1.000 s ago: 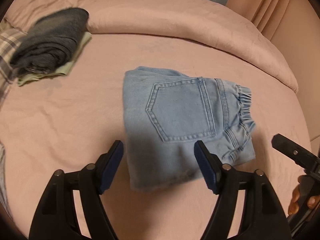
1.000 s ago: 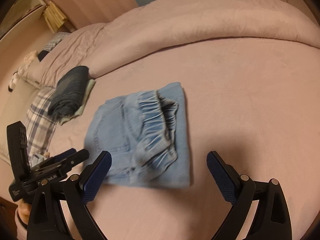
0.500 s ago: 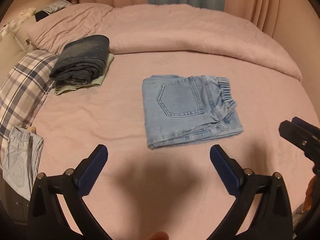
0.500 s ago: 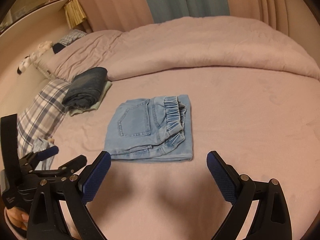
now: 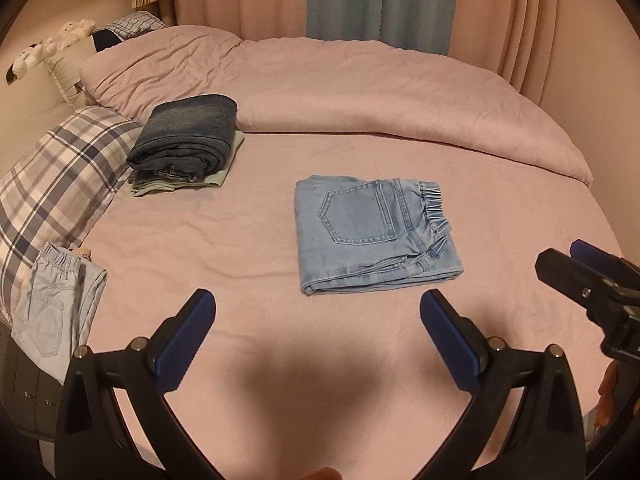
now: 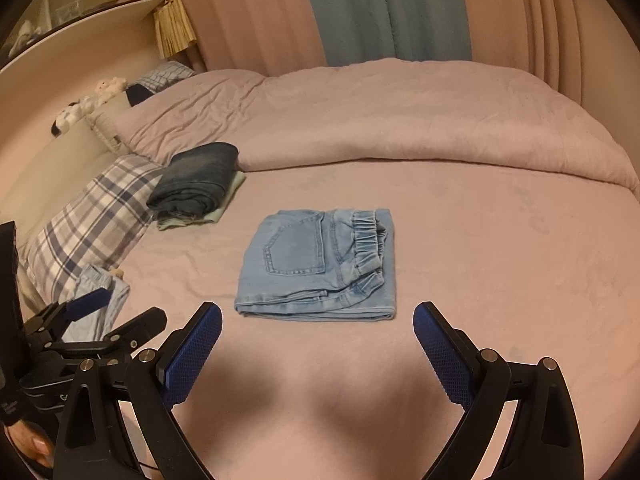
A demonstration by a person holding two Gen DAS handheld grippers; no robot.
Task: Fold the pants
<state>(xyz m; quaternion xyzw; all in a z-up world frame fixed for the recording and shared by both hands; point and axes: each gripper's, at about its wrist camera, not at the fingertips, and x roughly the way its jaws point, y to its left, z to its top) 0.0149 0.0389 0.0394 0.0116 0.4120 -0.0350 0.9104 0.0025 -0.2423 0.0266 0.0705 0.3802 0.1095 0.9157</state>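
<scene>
Light blue jeans [image 5: 372, 232] lie folded into a flat square on the pink bed, back pocket up, elastic waistband to the right. They also show in the right wrist view [image 6: 320, 264]. My left gripper [image 5: 318, 312] is open and empty, held back from the jeans' near edge. My right gripper [image 6: 318, 324] is open and empty, also just short of the near edge. The right gripper shows at the right edge of the left wrist view [image 5: 592, 280], and the left gripper shows at the lower left of the right wrist view [image 6: 96, 320].
A stack of folded dark jeans on a pale green garment [image 5: 184, 140] lies at the back left. A plaid pillow [image 5: 56, 176] and another pair of pale pants [image 5: 52, 312] lie at the left edge. A rolled pink duvet [image 5: 360, 92] spans the back.
Both grippers have pulled back and up from the folded jeans, which now look smaller and farther. The left gripper's jaws have opened wider. The jeans stay flat.
</scene>
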